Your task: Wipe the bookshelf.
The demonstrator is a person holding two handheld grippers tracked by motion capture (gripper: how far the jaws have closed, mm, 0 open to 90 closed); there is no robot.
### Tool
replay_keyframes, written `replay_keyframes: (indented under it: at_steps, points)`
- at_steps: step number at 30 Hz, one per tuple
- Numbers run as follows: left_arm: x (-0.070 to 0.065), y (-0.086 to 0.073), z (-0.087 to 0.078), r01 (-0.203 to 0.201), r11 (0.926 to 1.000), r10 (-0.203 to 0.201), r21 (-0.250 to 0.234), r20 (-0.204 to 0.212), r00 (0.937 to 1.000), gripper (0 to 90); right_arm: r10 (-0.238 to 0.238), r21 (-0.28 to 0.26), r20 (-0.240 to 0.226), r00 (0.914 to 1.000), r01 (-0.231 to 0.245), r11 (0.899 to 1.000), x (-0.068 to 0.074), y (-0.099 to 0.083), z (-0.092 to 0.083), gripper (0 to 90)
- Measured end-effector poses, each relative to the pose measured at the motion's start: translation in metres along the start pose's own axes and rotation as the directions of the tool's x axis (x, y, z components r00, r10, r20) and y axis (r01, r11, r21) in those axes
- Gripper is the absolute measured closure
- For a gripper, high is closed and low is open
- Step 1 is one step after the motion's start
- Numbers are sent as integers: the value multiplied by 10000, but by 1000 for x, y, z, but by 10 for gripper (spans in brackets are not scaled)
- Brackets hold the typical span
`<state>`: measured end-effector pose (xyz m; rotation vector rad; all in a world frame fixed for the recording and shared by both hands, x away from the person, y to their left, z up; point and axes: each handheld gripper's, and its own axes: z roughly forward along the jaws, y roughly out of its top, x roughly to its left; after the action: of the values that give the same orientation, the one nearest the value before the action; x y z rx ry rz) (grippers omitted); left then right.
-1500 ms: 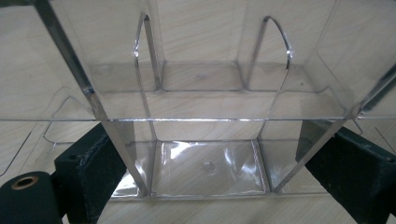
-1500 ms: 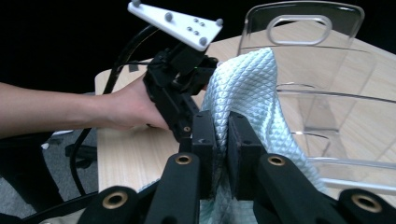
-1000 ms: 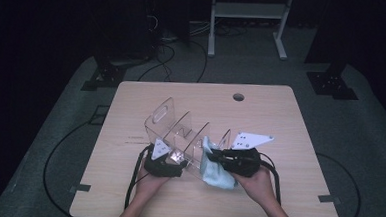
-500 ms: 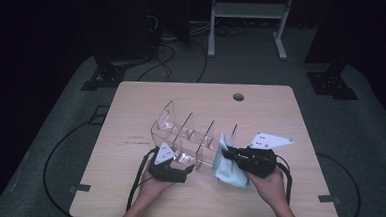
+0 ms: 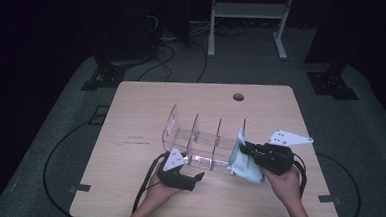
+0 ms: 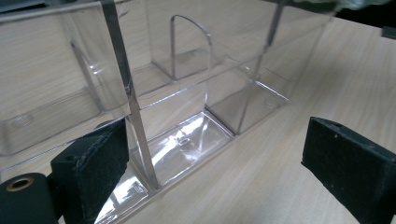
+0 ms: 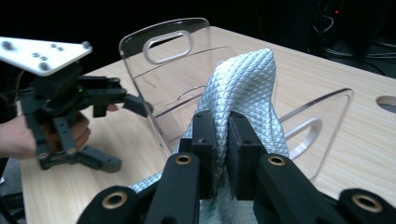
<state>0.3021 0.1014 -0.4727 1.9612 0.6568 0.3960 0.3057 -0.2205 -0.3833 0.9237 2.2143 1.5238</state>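
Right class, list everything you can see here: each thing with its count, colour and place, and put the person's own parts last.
organizer: one, clear, with dividers, mid-table
cloth: one, pale blue, against the organizer's right end, pinched in the right gripper
table: one, light wood, with a round hole near the far edge
frame: one, white, on the floor beyond the table
left gripper: one, black, open, at the organizer's near left
right gripper: one, black, shut on the cloth
hands: two, at the near edge

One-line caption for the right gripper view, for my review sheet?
Right gripper pinches a pale quilted cloth against the clear acrylic divider rack.
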Motion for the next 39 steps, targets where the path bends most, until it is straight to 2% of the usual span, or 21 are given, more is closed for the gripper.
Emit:
replay_keyframes:
  at_steps: [3, 10, 18, 20, 23, 26, 28, 29, 31, 36, 39]
  points:
    - [0, -1, 0, 61, 10000, -61, -3, 145, 9999, 66, 149, -10, 24, 9999, -149, 9999, -4, 0, -1, 822]
    - [5, -6, -7, 287, 9993, -292, 221, 218, 9993, 68, -11, -52, 82, 10000, 11, 10000, -2, 0, -2, 822]
    - [7, -6, -28, 184, 9998, -185, 41, 71, 9998, 68, -433, -227, -223, 9988, 428, 9988, 17, 6, 3, 822]
    - [9, -6, -34, 149, 9999, -149, -8, 26, 9999, 68, -538, -184, -321, 9980, 532, 9984, 21, 8, 6, 822]
    - [12, -6, -43, 153, 9997, -155, -166, -120, 9998, 68, -541, 196, -434, 9976, 550, 9983, 27, 7, 16, 822]
    - [20, -7, -52, 230, 9994, -239, -244, -344, 9991, 68, -620, 468, -338, 9975, 636, 9969, 27, 3, 27, 822]
    - [25, -7, -58, 272, 9992, -287, -299, -510, 9983, 68, -658, 708, -21, 9978, 658, 9953, 28, -1, 32, 823]
    - [28, -7, -61, 333, 9988, -353, -355, -568, 9978, 68, -573, 678, -5, 9984, 572, 9961, 27, -3, 32, 824]
    - [32, -7, -66, 329, 9987, -354, -382, -692, 9970, 68, -430, 654, 22, 9991, 427, 9969, 26, -4, 31, 824]
    - [41, -4, -74, 260, 9983, -308, -517, -951, 9950, 68, -574, 754, 241, 9981, 554, 9956, 23, -5, 26, 825]
    - [47, -1, -75, 296, 9977, -355, -608, -992, 9944, 67, -551, 758, 450, 9975, 516, 9958, 16, -7, 20, 825]
